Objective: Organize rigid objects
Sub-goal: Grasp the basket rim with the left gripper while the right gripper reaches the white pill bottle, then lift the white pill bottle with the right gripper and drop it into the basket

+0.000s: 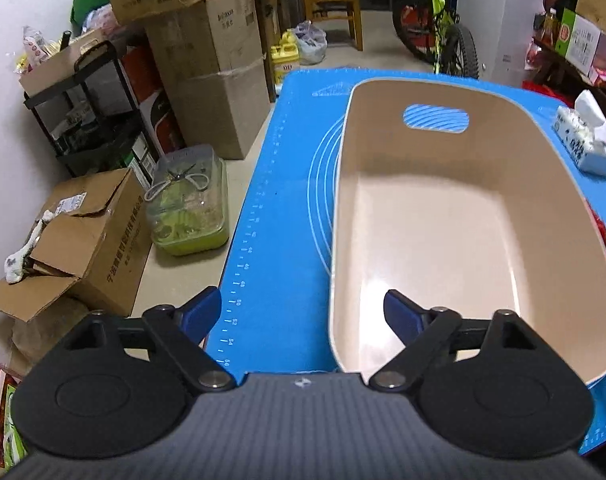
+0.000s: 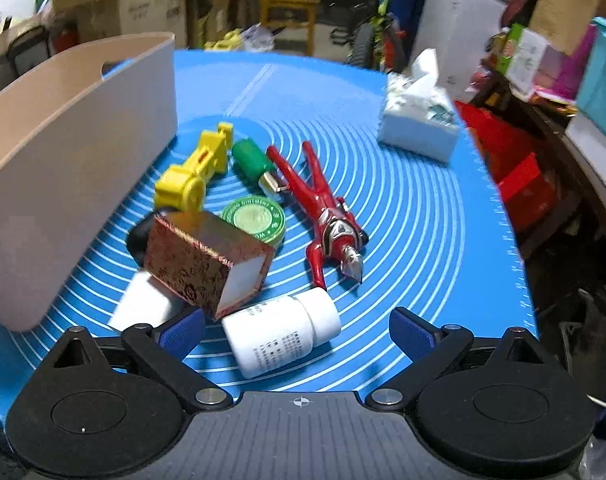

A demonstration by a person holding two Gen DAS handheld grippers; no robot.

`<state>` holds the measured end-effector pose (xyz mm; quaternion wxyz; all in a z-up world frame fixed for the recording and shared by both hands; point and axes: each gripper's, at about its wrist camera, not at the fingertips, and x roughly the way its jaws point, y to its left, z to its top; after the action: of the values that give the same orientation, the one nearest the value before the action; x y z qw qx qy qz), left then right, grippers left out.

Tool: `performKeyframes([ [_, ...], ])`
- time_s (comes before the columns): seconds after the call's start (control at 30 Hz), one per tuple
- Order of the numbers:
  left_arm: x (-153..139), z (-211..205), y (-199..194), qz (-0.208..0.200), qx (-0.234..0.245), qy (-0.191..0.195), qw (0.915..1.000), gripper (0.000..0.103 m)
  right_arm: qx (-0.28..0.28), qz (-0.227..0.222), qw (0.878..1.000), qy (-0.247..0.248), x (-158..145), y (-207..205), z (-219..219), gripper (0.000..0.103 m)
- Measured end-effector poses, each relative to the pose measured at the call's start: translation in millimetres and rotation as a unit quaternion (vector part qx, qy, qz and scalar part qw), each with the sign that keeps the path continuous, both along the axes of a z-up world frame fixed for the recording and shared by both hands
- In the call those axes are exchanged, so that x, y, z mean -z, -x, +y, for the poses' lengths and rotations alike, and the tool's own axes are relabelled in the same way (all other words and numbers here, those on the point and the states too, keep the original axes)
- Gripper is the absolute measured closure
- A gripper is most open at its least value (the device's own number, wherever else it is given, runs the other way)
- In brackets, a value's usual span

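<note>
A beige bin (image 1: pixel 443 216) with a handle slot stands on the blue mat (image 1: pixel 279 200); nothing lies inside it. My left gripper (image 1: pixel 303 312) hangs open over the bin's near-left rim, nothing between its fingers. In the right wrist view the bin's outer wall (image 2: pixel 63 168) is at left. Beside it lie a yellow toy (image 2: pixel 195 172), a green-capped piece (image 2: pixel 255 164), a green round tin (image 2: pixel 255 220), a red figure (image 2: pixel 327 212), a patterned red box (image 2: pixel 207 260) and a white bottle (image 2: pixel 283 332). My right gripper (image 2: pixel 299 330) is open, with the bottle lying between its fingers, untouched.
A tissue pack (image 2: pixel 419 120) sits at the mat's far right. Cardboard boxes (image 1: pixel 207 80), a black rack (image 1: pixel 91 108) and a clear tub (image 1: pixel 187 204) stand on the floor left of the table. A bicycle (image 1: pixel 439 28) and a wooden chair (image 1: pixel 331 4) are behind.
</note>
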<state>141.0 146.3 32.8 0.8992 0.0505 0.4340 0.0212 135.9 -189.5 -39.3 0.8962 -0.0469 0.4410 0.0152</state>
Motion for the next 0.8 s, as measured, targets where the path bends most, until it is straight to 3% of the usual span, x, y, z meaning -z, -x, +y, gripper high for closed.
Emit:
performKeyframes([
  [0.13, 9.2, 6.9, -7.3, 0.031, 0.001, 0.010, 0.9995, 0.043, -0.016, 0.015, 1.000, -0.004, 10.4, -10.6, -2.9, 0.008],
  [0.2, 12.6, 11.2, -9.9, 0.042, -0.001, 0.022, 0.9989, 0.053, -0.022, 0.023, 0.999, 0.002, 16.0, -14.6, -0.8, 0.019],
  [0.27, 13.1, 13.6, -11.2, 0.052, 0.007, 0.044, 0.9977, 0.069, -0.024, 0.025, 0.999, -0.003, 18.8, -16.4, 0.0, 0.023],
  [0.33, 13.3, 13.1, -10.6, 0.055, 0.015, 0.055, 0.9969, 0.077, -0.029, 0.027, 0.999, -0.013, 18.2, -15.8, -0.7, 0.028],
  [0.37, 13.2, 11.5, -10.6, 0.056, 0.017, 0.055, 0.9968, 0.079, -0.031, 0.027, 0.999, -0.019, 17.9, -15.6, -1.0, 0.033],
  [0.57, 12.2, 2.3, -12.4, 0.063, 0.025, 0.051, 0.9964, 0.096, -0.026, 0.018, 0.999, -0.012, 13.1, -6.7, 0.1, 0.033],
  [0.8, 12.0, 3.6, -14.7, 0.064, 0.019, 0.052, 0.9964, 0.097, -0.013, -0.009, 1.000, 0.008, -6.6, 8.4, 2.3, 0.033],
])
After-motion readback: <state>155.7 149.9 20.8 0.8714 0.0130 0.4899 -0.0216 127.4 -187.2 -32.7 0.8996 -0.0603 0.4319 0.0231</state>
